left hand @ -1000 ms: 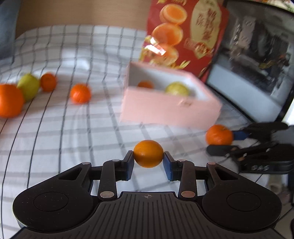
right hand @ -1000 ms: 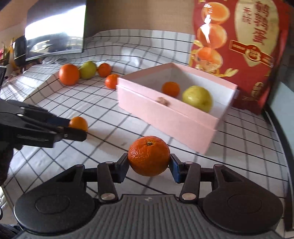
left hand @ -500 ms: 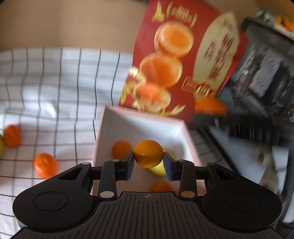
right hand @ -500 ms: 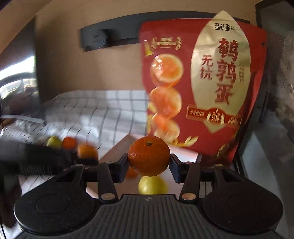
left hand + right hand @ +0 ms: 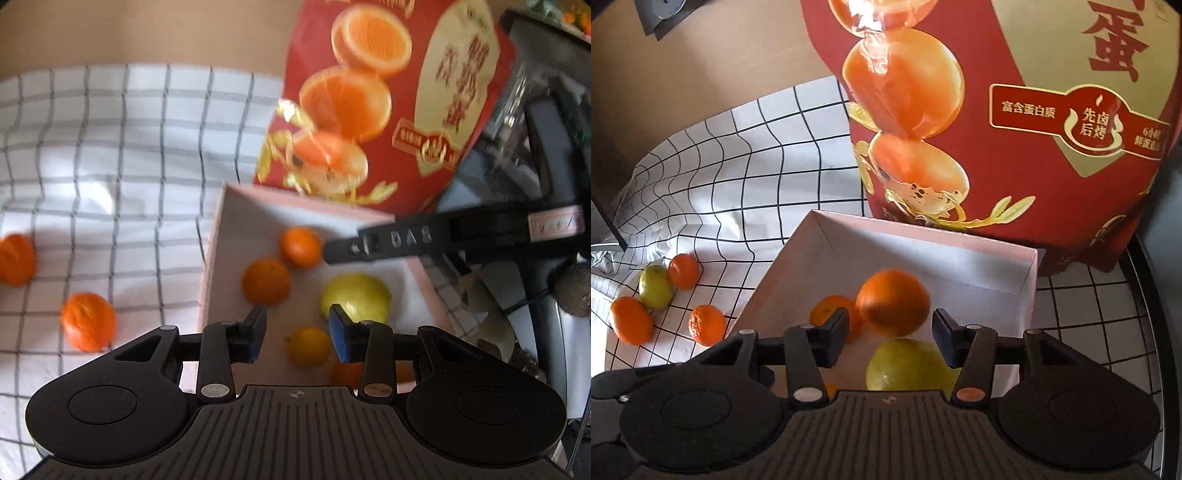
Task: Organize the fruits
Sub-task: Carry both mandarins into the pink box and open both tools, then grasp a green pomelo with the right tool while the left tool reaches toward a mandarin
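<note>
**Pink box filling up, both tools empty above it**

Pink cardboard walls of the shallow open box [image 5: 1030,273] frame most of what I see from either wrist. My left tool [image 5: 297,334] has its jaws spread with nothing between them, and a small yellow-orange citrus [image 5: 309,346] lies on the box floor right below the gap. My right tool [image 5: 890,334] is spread wide too, gripping nothing; the blurred round orange mandarin [image 5: 893,303] sits beyond its fingertips inside the box, and I judge it may be rolling. A yellow-green pear-like fruit [image 5: 905,363] and another small orange fruit [image 5: 831,314] lie close by.

Risks from here: the blurred mandarin could bump its neighbours or bounce toward the low wall. The two tools hover near each other over the box, so pulling them out carelessly could make them collide or nudge the box. Four fruits wait on the checked white cloth [image 5: 713,177], among them a loose orange mandarin [image 5: 706,325].
</note>
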Demonstrator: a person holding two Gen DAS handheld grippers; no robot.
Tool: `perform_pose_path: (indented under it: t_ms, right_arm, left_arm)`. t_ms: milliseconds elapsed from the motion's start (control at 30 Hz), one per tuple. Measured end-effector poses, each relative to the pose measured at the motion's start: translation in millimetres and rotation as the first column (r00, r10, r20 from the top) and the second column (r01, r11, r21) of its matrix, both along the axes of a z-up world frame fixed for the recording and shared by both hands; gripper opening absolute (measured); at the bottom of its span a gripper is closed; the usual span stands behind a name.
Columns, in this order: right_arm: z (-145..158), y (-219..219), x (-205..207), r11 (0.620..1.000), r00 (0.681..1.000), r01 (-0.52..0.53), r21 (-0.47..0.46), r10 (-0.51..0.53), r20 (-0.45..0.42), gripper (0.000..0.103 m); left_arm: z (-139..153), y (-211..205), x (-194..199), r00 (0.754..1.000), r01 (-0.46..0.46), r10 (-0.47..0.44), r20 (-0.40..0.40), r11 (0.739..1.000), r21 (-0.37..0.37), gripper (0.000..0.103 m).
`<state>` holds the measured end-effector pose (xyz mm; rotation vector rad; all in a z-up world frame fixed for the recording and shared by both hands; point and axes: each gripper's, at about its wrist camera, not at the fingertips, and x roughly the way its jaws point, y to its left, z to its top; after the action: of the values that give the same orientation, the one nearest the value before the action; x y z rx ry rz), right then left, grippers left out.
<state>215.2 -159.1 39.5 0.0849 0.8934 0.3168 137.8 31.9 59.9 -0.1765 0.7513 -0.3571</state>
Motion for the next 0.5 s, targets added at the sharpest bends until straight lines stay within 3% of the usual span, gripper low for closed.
perform_pose_path:
  t_ms: [167, 267, 333, 433, 500]
  right_arm:
    - [18, 15, -18, 0.992, 0.990, 0.010, -0.124, 0.007, 0.140, 0.056]
    - [27, 29, -30, 0.985, 0.978, 0.007, -0.175, 0.030, 0.206, 0.059]
    - [31, 37, -36, 0.985, 0.975, -0.008, -0.170, 0.046, 0.218, 0.060]
    - [36, 56, -41, 0.987, 0.973, -0.041, -0.158, 0.075, 0.216, 0.060]
    - [39, 72, -43, 0.985, 0.972, -0.078, -0.154, 0.109, 0.208, 0.060]
  left_arm:
    - [11, 45, -13, 0.988, -0.110, 0.118, 0.096, 0.990, -0.086, 0.042]
    - [11, 86, -26, 0.958, -0.226, 0.244, 0.151, 0.966, -0.129, 0.041]
    - [9, 111, -32, 0.930, -0.305, 0.319, 0.184, 0.947, -0.102, 0.041]
    - [5, 141, -45, 0.904, -0.374, 0.359, 0.233, 0.927, 0.025, 0.041]
    - [2, 168, -60, 0.872, -0.440, 0.420, 0.252, 0.898, 0.024, 0.041]
